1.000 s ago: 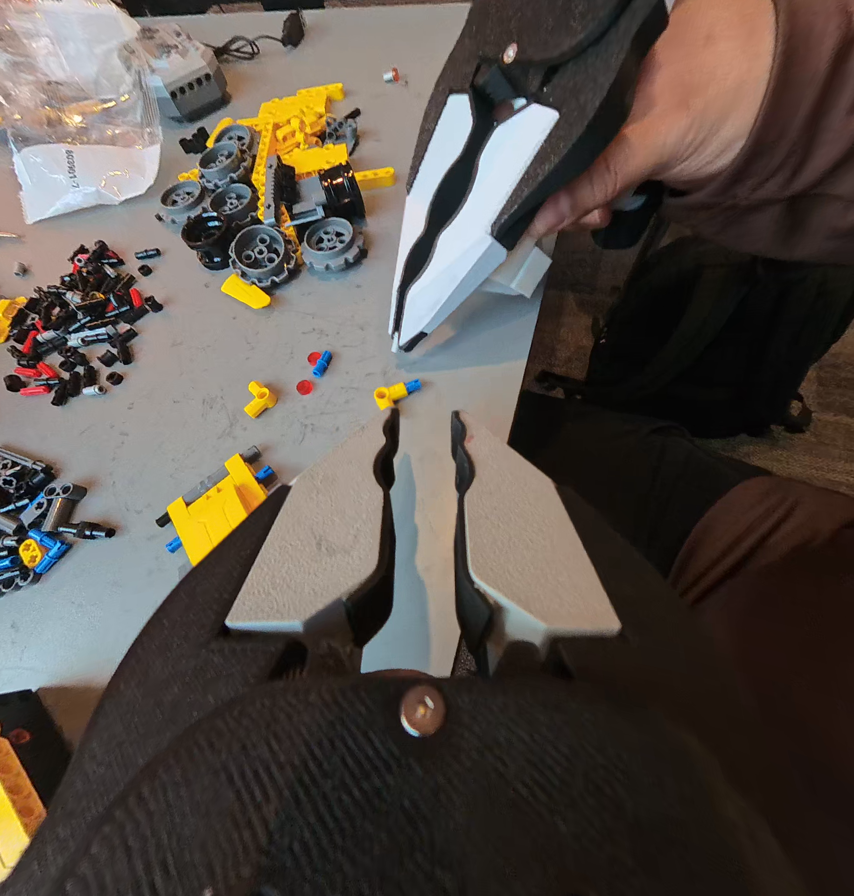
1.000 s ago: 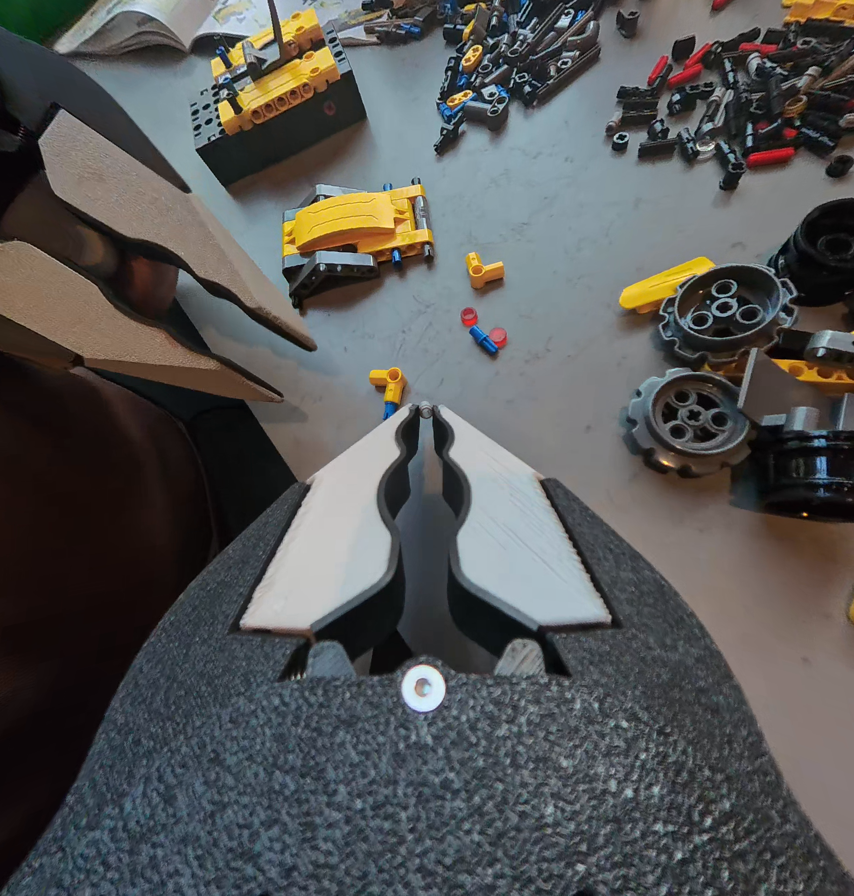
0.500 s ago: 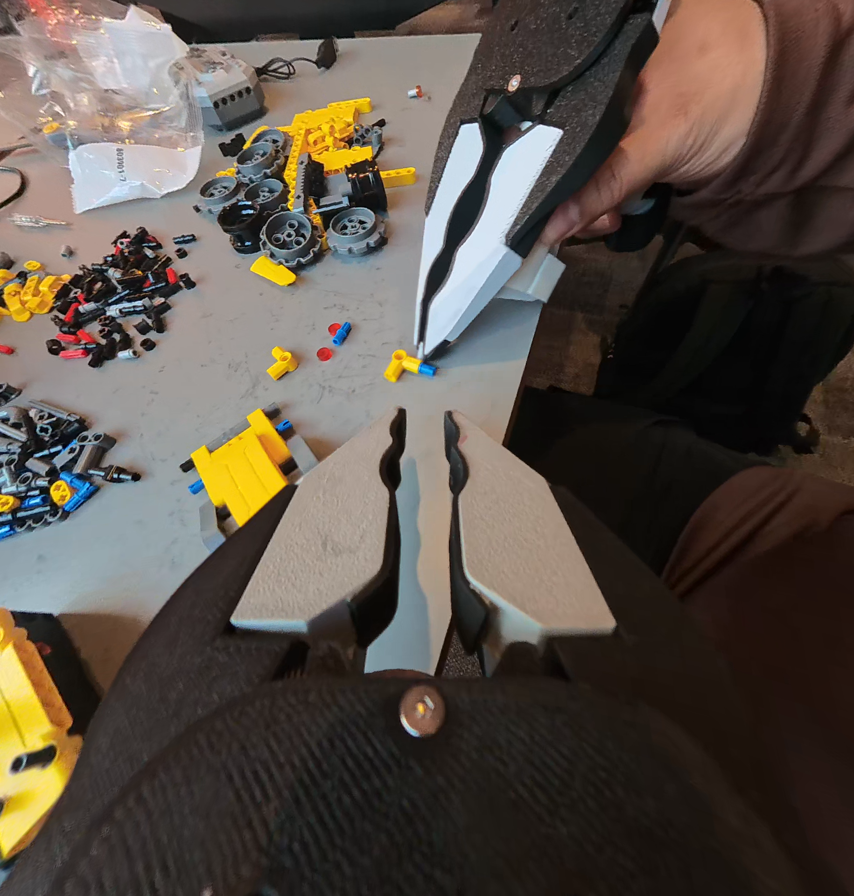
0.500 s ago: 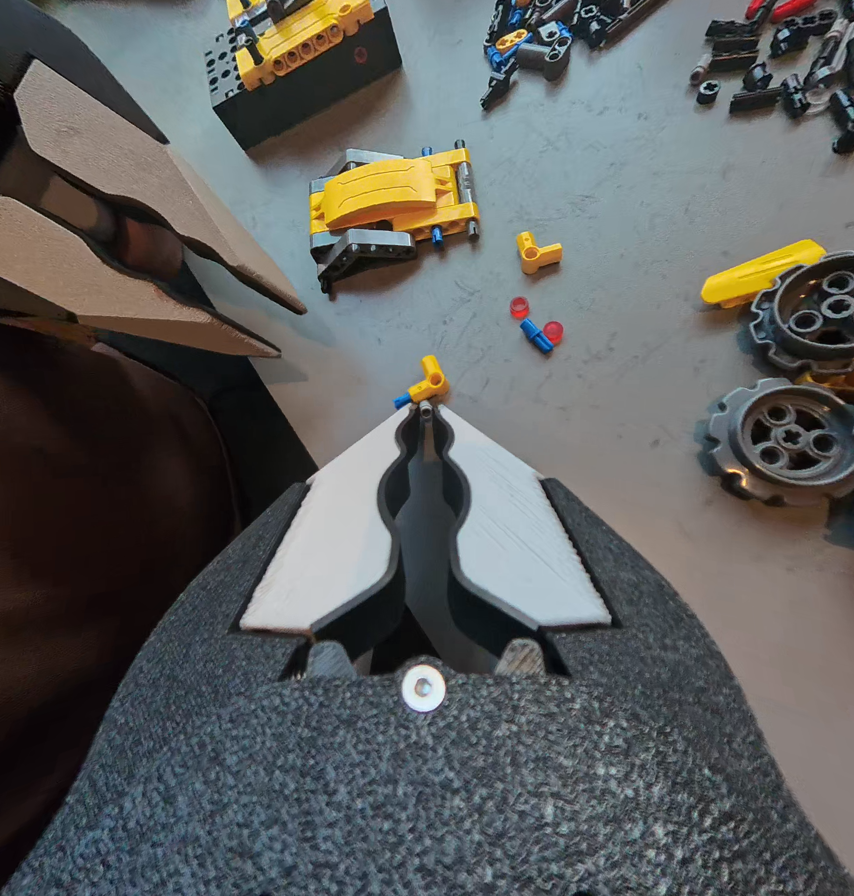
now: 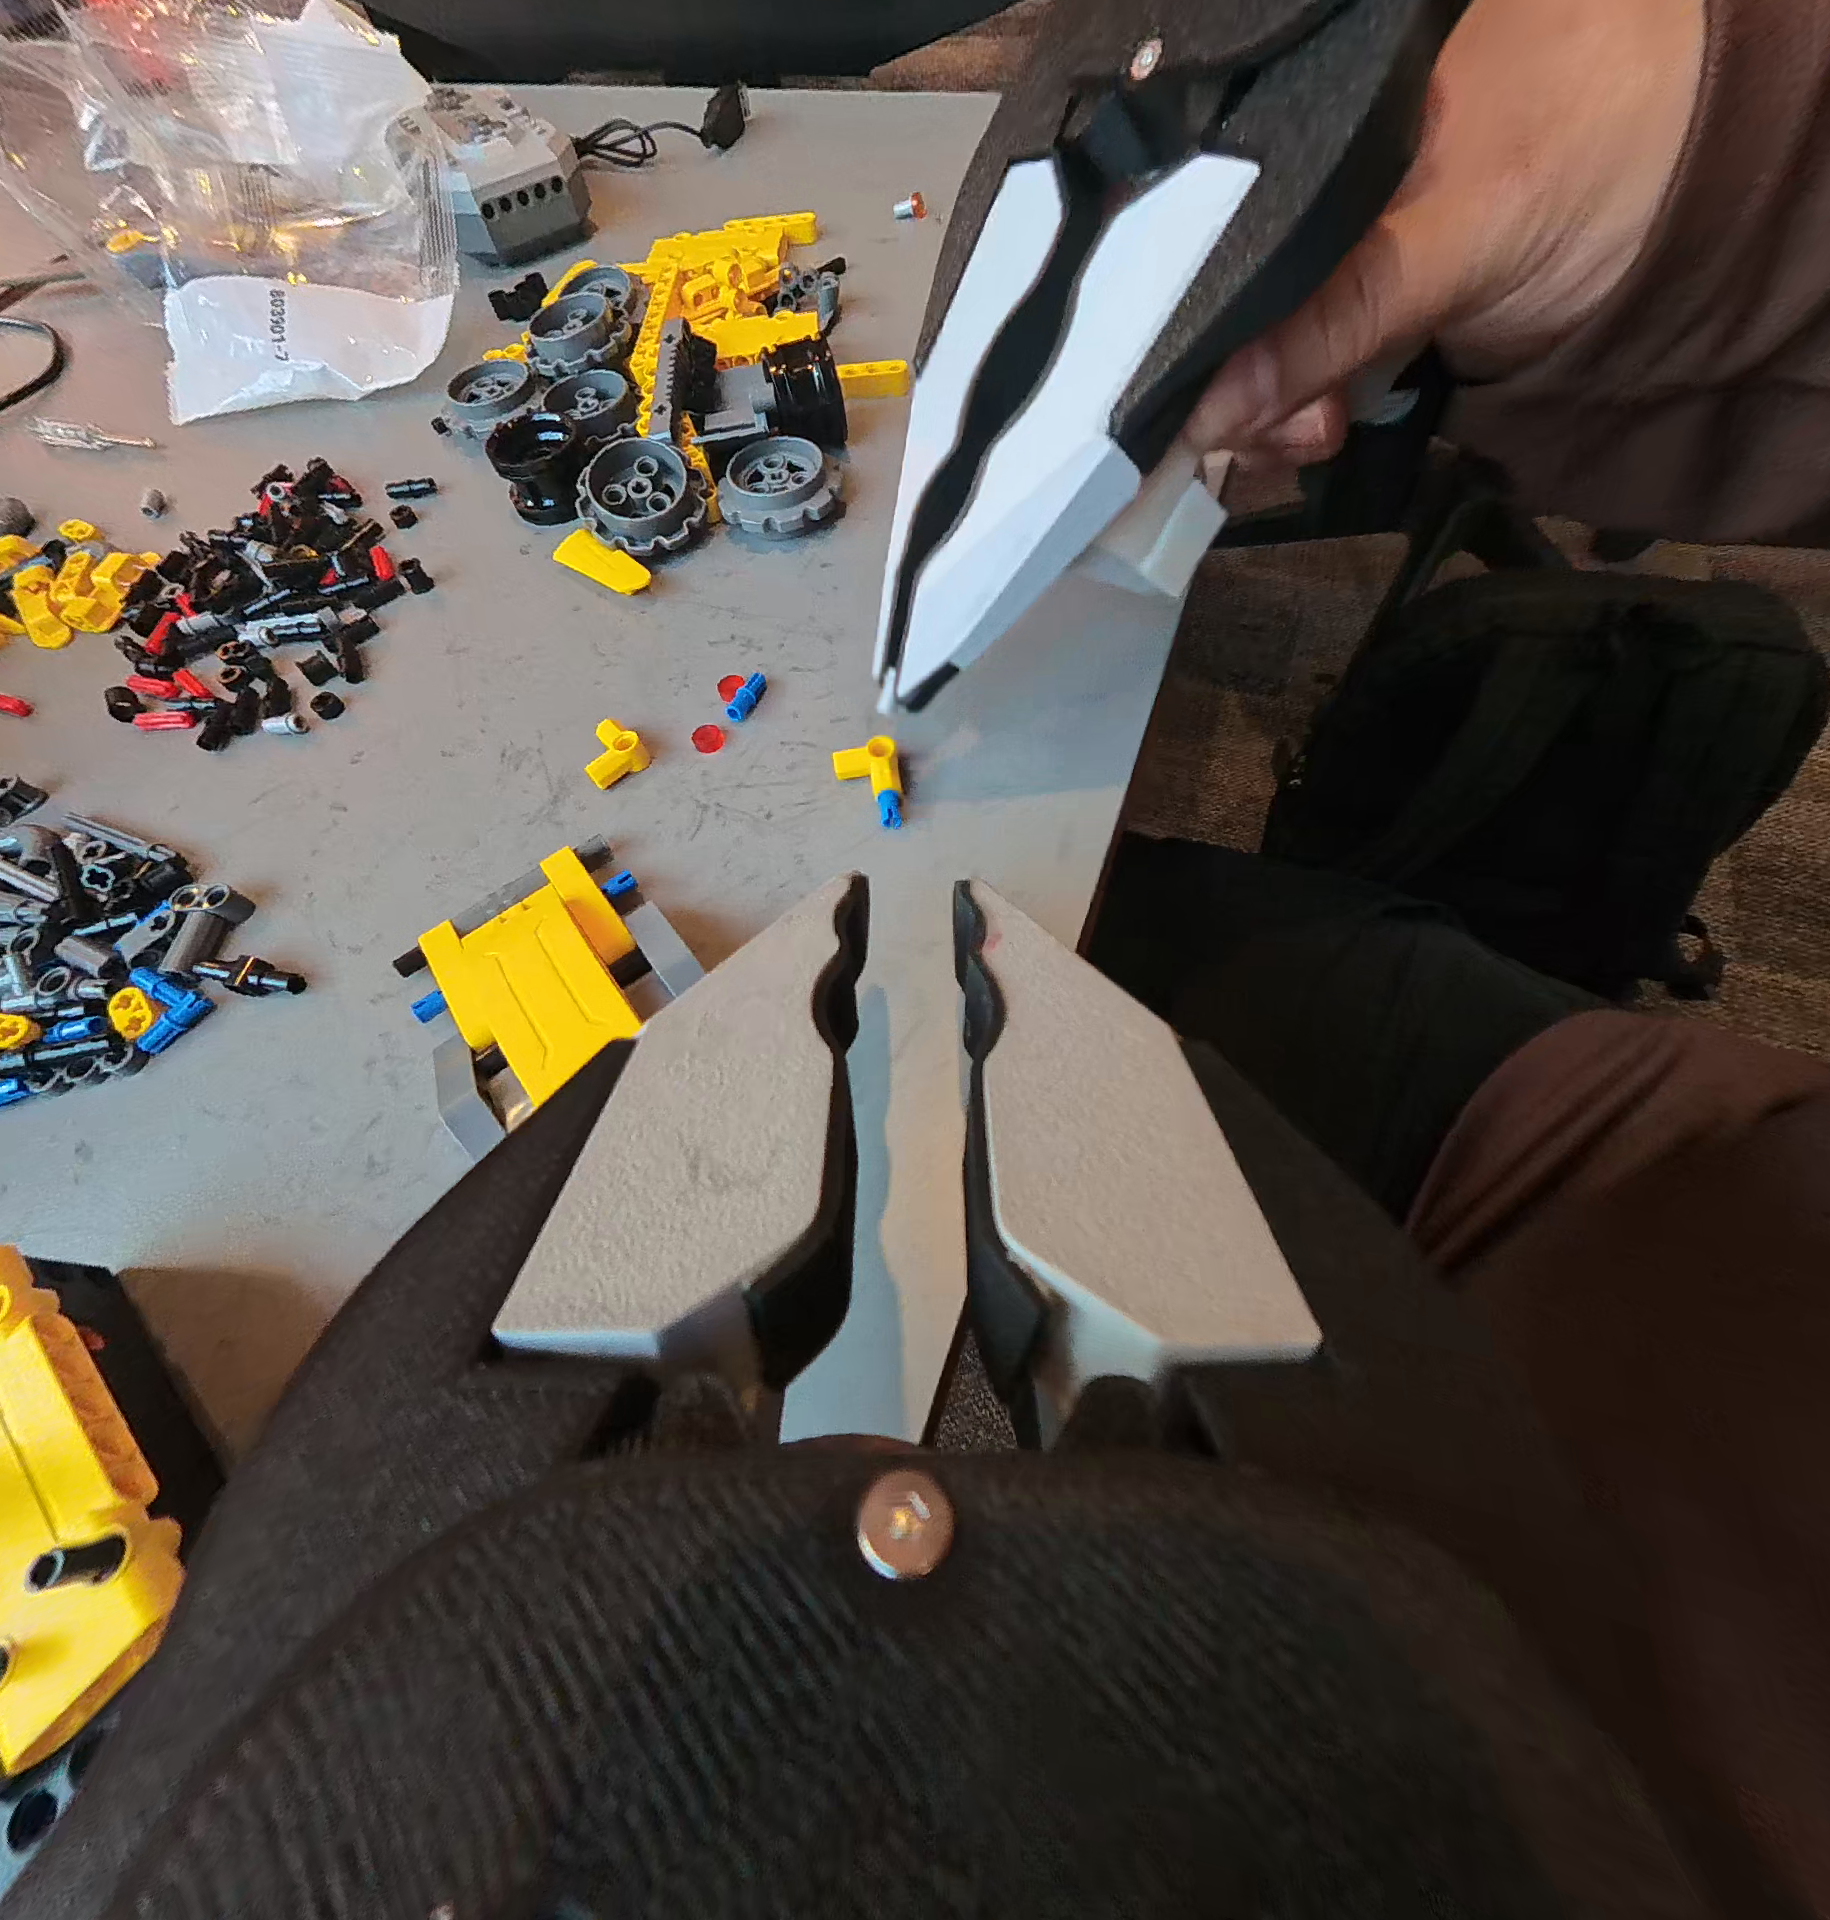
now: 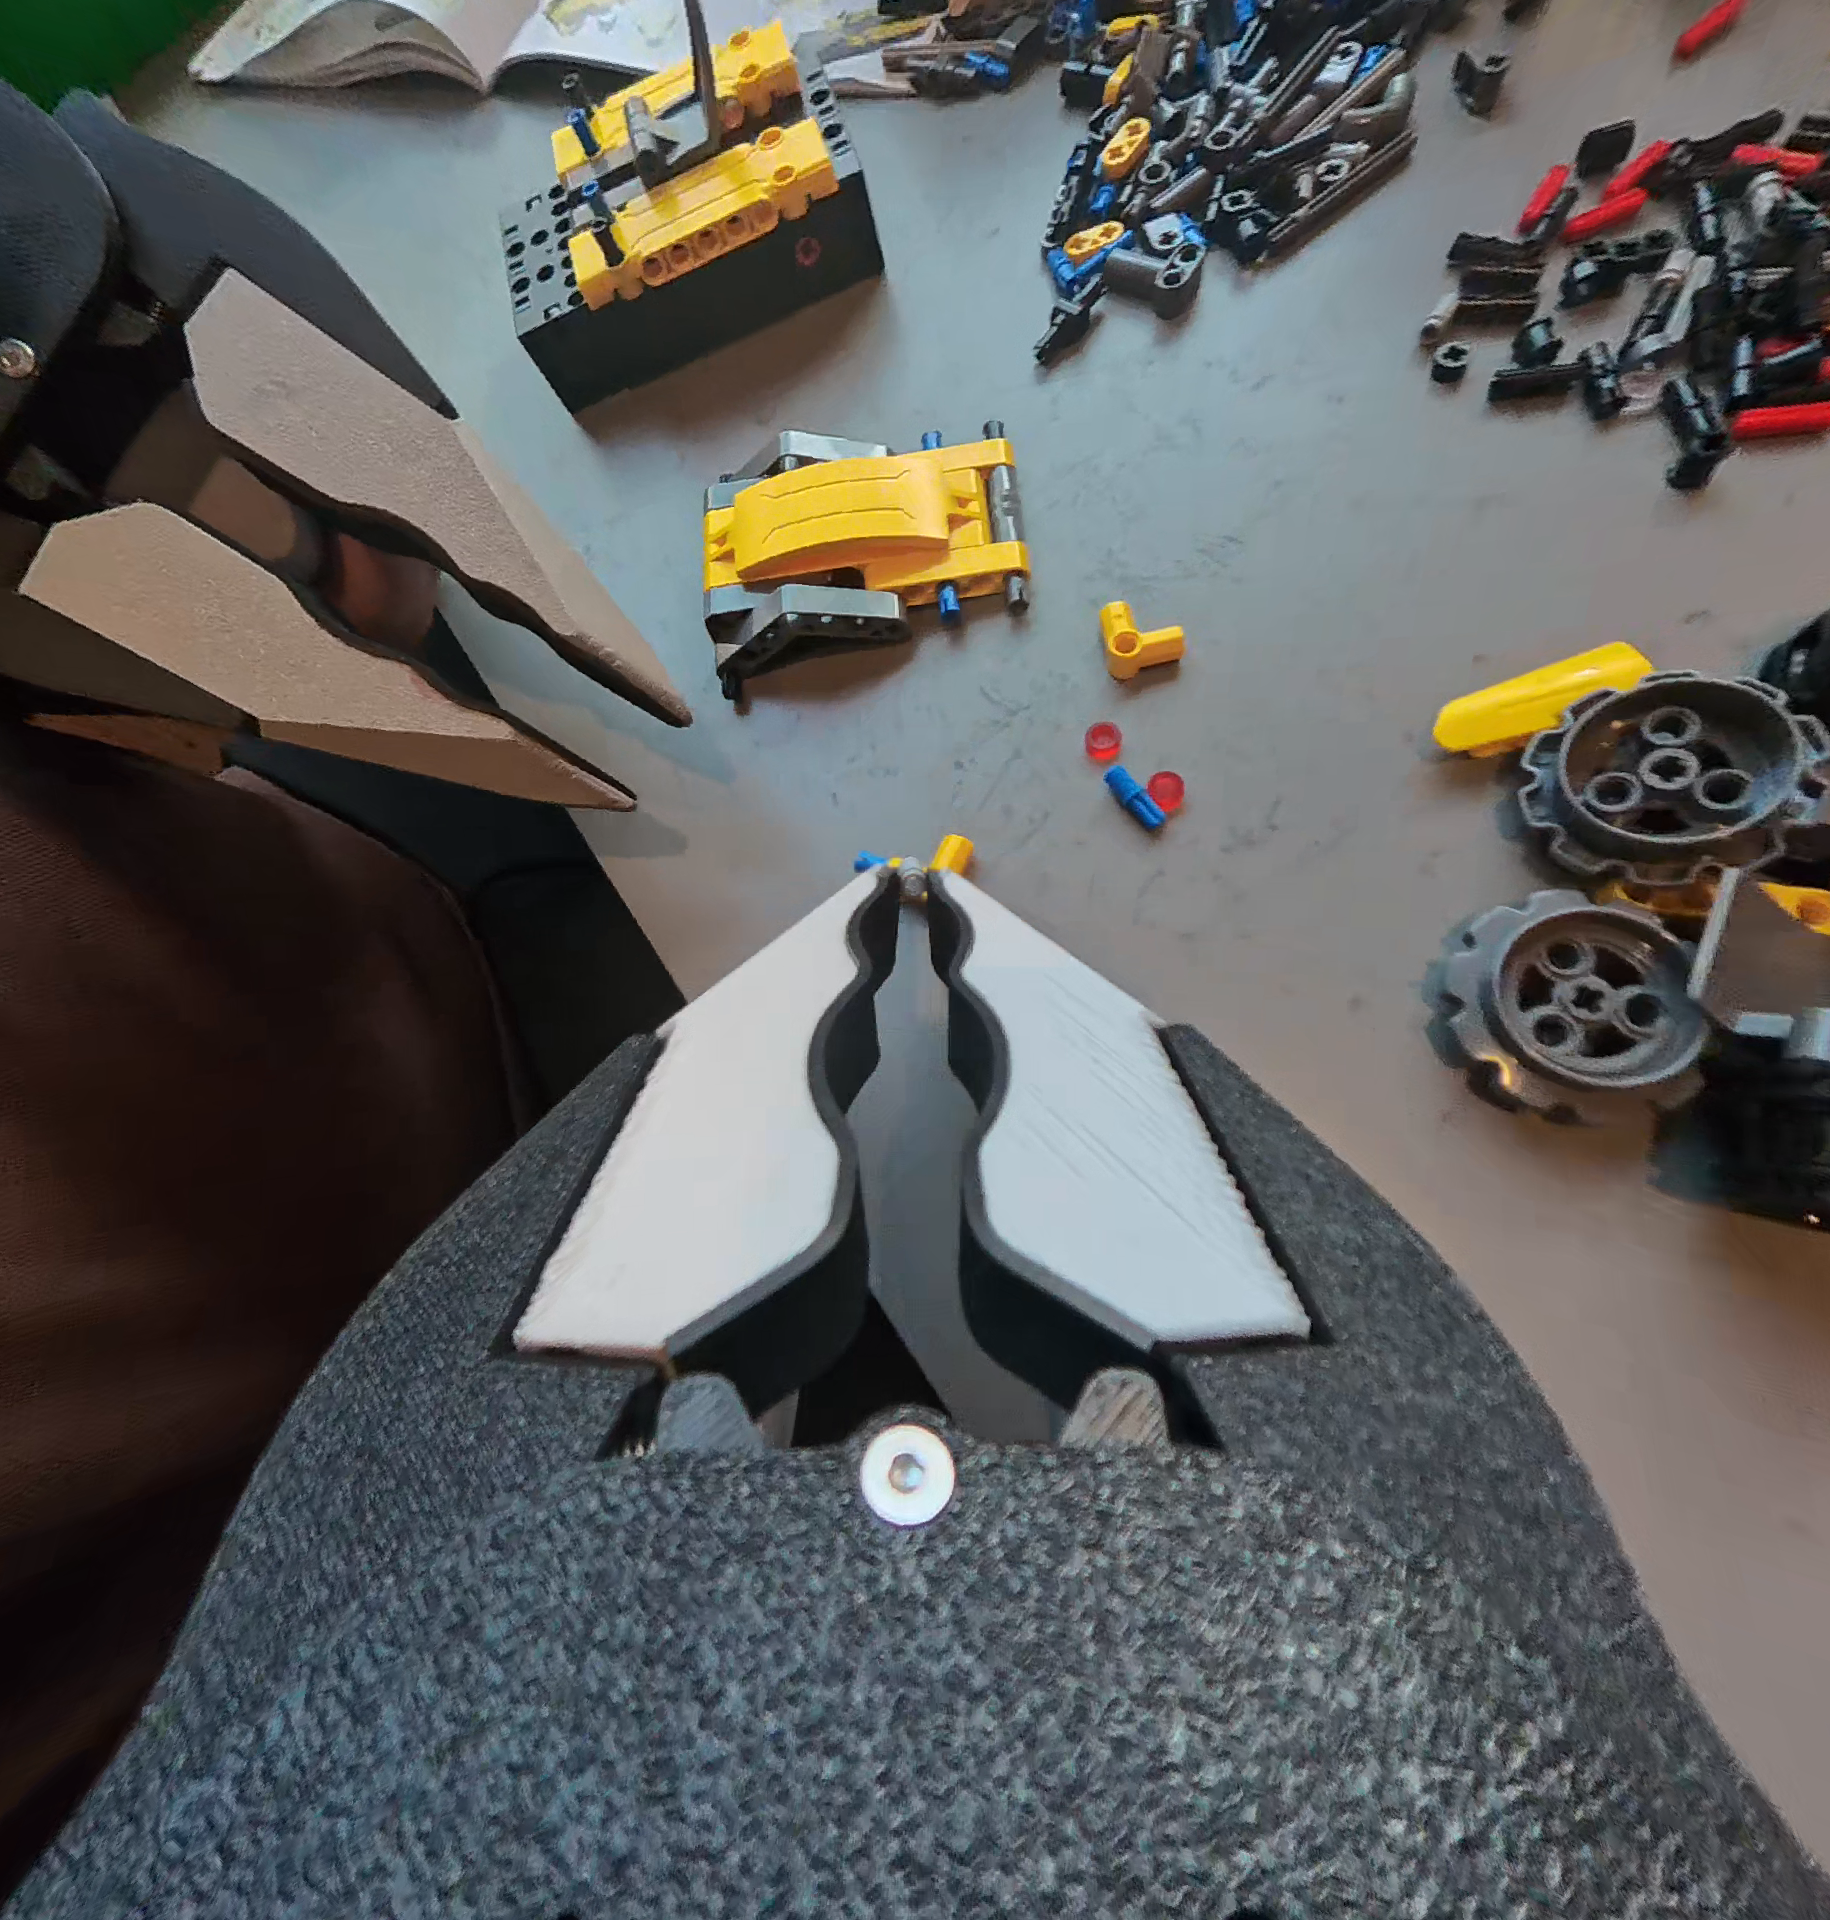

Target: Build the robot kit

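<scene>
My right gripper (image 6: 911, 878) is shut on a small grey pin (image 6: 912, 881) held at its very tips. It hovers just over a yellow elbow connector with a blue pin (image 6: 950, 854) on the grey table (image 6: 1306, 540). The left wrist view shows that gripper (image 5: 895, 701) tilted down, its tips just above the connector (image 5: 869, 764). My left gripper (image 5: 911, 888) is open and empty near the table's front edge. It also shows in the right wrist view (image 6: 656, 758), apart from the connector.
A yellow and grey sub-assembly (image 5: 521, 977) lies left of my left gripper. A black block with yellow beams (image 6: 682, 208), grey wheels (image 6: 1659, 779), piles of small pins (image 5: 246, 603), a second yellow elbow (image 5: 615, 750), a plastic bag (image 5: 246, 187). Table edge (image 5: 1129, 779) at right, backpack (image 5: 1545, 748) beyond. Left tips to right tips: about 6 centimetres.
My right gripper came down, touched the yellow connector and lifted slightly. The connector has turned, so its blue pin now points toward my left gripper. My left gripper stays open.
</scene>
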